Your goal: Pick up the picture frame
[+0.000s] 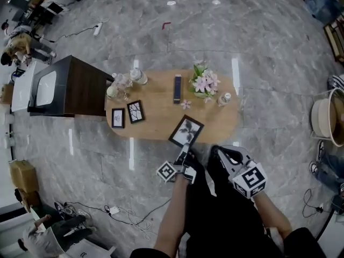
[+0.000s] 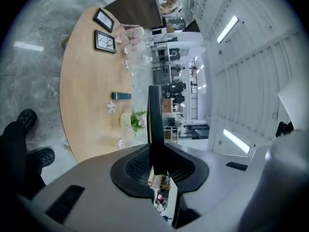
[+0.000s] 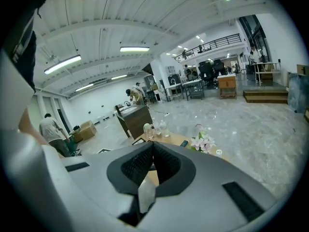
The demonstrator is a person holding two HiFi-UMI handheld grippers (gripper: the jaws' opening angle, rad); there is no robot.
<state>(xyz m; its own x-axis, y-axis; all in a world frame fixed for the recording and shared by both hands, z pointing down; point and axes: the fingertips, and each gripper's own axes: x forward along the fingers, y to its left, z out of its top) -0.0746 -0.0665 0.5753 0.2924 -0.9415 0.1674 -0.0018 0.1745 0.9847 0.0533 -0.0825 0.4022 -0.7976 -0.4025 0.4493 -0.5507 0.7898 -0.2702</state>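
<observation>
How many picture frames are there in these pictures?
3. A small frame and a second frame beside it sit at the table's left end; a larger frame is held by the left gripper. None seems hidden.

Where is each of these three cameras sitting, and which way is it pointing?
Head view: on the person's head, looking steeply down at the wooden table; forearms, left gripper and right gripper show.
Left gripper view: on the left gripper, looking along jaws shut on the picture frame toward the table; a shoe shows.
Right gripper view: on the right gripper, looking level across the hall; the person's dark clothing shows.
Shared: the flowers appear in all three.
</observation>
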